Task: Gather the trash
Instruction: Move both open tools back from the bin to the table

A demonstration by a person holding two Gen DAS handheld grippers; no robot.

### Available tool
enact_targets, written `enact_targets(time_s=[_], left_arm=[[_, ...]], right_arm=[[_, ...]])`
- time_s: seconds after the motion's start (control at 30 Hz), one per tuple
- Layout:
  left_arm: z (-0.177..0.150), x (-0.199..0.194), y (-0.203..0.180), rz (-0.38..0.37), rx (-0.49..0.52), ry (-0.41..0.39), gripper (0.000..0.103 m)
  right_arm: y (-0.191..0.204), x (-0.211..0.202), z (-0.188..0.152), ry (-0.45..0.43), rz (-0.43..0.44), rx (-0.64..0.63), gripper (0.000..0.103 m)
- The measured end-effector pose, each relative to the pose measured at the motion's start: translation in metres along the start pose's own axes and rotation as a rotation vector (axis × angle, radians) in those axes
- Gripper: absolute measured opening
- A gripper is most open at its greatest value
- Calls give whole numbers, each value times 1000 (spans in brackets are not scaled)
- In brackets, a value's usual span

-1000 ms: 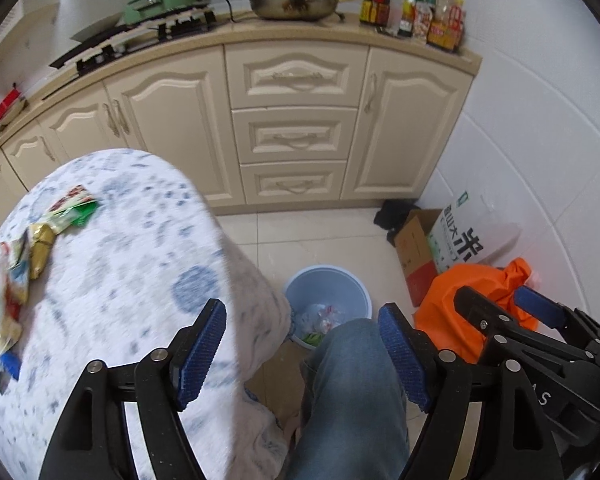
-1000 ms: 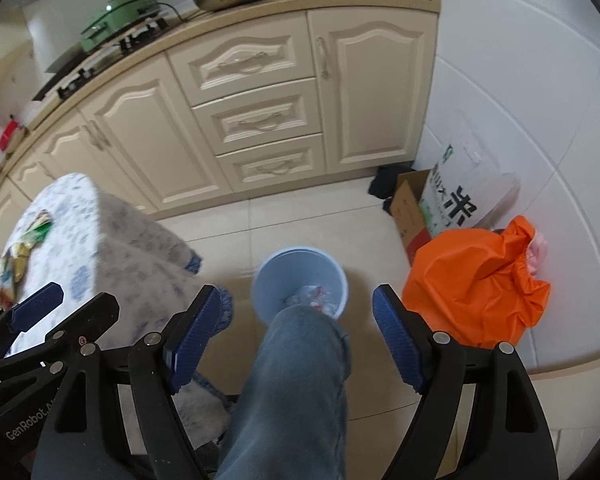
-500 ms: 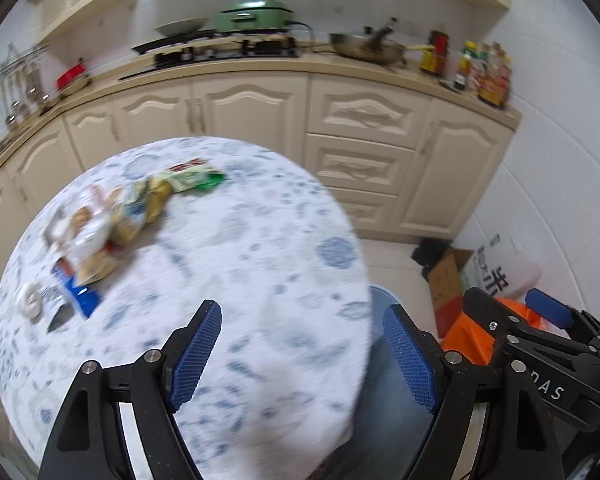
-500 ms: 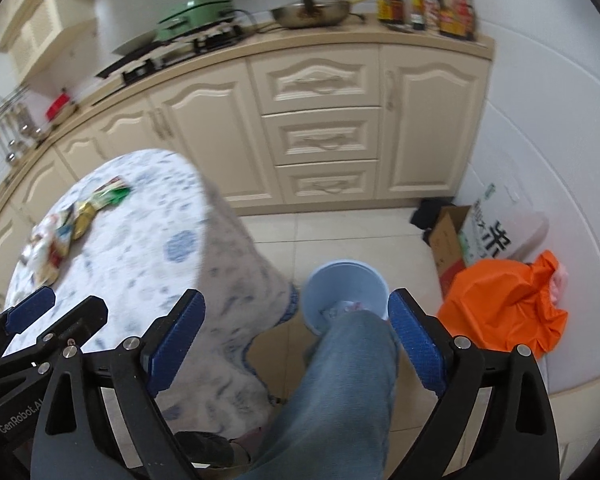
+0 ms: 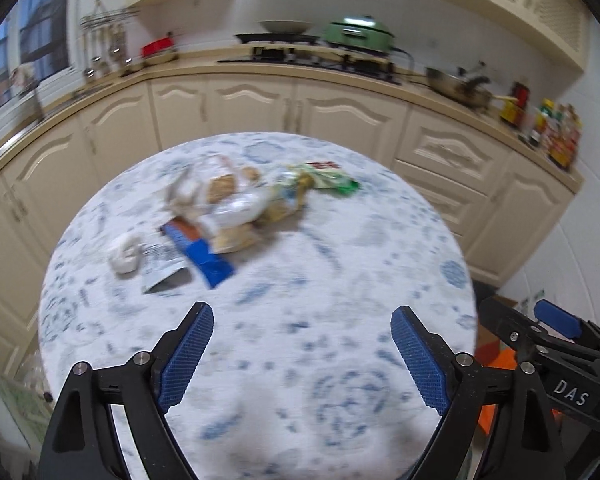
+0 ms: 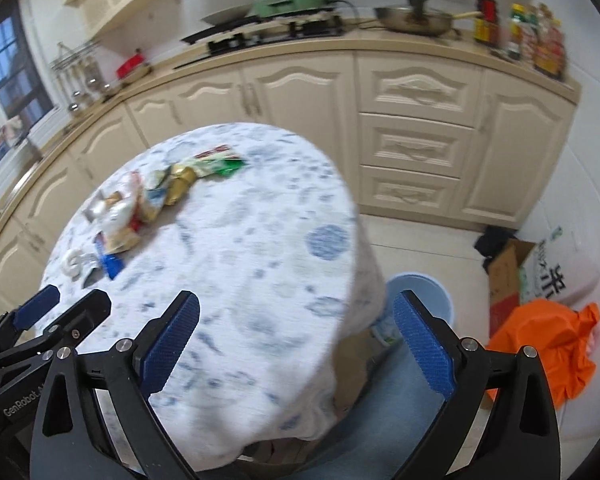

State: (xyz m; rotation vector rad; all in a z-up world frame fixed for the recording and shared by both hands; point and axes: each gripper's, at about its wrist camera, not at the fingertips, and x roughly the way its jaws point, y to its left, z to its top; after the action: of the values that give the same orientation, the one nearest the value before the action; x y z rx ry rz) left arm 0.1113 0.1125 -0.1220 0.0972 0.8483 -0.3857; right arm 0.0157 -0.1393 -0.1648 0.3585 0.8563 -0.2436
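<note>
A pile of trash (image 5: 236, 208) lies on the far left part of a round table with a blue-patterned cloth (image 5: 340, 264): a blue wrapper (image 5: 204, 252), a white crumpled piece (image 5: 124, 254), clear bags and a green packet (image 5: 332, 178). The pile also shows in the right wrist view (image 6: 152, 204). A light blue bin (image 6: 424, 296) stands on the floor right of the table. My left gripper (image 5: 302, 354) is open and empty above the table's near side. My right gripper (image 6: 296, 346) is open and empty over the table's right edge.
Cream kitchen cabinets (image 6: 412, 108) run behind the table, with a stove, a green pot (image 5: 358, 34), a pan and bottles on the counter. An orange bag (image 6: 548, 344) and a cardboard box (image 6: 508, 280) sit on the floor at the right wall. A jeans-clad leg (image 6: 380, 420) is below.
Both grippers have swung up and left from the bin on the floor toward the table. The trash pile has come into the middle of the left view. Both stay open.
</note>
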Motion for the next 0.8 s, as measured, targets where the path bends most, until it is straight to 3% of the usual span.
enact_targets(time_s=[0.23, 0.53, 0.8], left_arm=[[1, -4, 26, 46, -55, 14, 88], [5, 19, 70, 30, -135, 61, 89], [0, 34, 110, 77, -203, 84, 89]], right_arm=[[30, 16, 0, 40, 40, -50, 99], [60, 39, -3, 112, 68, -90, 99], [103, 60, -6, 157, 116, -186, 99]])
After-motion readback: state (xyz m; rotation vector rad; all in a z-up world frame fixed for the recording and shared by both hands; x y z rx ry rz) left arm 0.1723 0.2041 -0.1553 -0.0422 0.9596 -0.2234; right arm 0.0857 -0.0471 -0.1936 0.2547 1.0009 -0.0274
